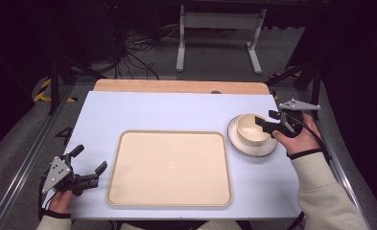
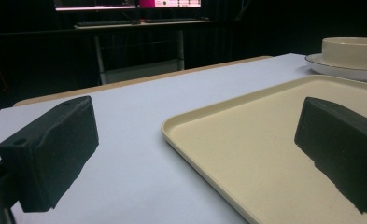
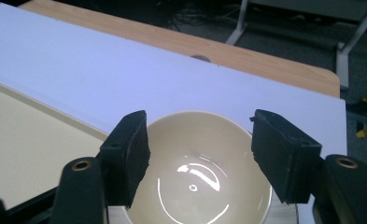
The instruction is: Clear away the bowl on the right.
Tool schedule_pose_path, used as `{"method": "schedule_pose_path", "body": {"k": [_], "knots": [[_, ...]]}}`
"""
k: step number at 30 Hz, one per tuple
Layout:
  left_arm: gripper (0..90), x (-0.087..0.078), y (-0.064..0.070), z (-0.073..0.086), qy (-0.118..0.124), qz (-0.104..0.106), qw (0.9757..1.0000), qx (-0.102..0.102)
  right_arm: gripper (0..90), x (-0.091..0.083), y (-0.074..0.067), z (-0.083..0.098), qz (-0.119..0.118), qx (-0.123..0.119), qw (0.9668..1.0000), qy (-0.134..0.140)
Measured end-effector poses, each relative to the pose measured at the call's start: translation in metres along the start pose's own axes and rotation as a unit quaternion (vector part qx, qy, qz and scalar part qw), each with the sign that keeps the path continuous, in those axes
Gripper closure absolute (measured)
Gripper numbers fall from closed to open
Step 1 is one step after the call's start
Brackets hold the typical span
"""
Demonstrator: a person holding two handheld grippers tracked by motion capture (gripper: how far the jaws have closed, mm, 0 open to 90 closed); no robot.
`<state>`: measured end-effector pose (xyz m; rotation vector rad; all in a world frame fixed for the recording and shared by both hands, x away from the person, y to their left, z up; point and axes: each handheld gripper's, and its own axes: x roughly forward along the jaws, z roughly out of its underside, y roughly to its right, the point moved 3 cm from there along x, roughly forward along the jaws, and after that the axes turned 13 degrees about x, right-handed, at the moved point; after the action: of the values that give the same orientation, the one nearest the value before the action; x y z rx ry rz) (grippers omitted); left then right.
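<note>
We log: right gripper (image 1: 265,123) open over bowl (image 1: 251,128) on saucer (image 1: 239,143), tabletop right edge, likely poised to grasp; left gripper (image 1: 91,166) open, idle beside tray (image 1: 128,191).

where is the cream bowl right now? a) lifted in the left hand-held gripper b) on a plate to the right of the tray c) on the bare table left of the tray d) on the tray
b: the bowl sits on a plate right of the empty tray, with the right hand-held gripper open over it.
</note>
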<state>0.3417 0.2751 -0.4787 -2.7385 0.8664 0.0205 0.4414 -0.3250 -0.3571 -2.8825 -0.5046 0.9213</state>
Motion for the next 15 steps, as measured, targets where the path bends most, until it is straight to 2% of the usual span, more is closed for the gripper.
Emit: {"method": "schedule_pose_path", "body": {"k": [5, 8, 15], "knots": [[0.2, 0.0, 0.0, 0.0, 0.0, 0.0, 1.0, 0.0, 38.3, 0.005, 0.006, 0.002, 0.026, 0.006, 0.9991, -0.033], [0.2, 0.0, 0.0, 0.0, 0.001, 0.0, 1.0, 0.0, 39.4, 0.007, 0.009, 0.002, 0.037, 0.008, 0.9983, -0.044], [0.2, 0.0, 0.0, 0.0, 0.0, 0.0, 1.0, 0.0, 41.6, 0.015, 0.016, 0.004, 0.057, 0.021, 0.9947, -0.083]]}}
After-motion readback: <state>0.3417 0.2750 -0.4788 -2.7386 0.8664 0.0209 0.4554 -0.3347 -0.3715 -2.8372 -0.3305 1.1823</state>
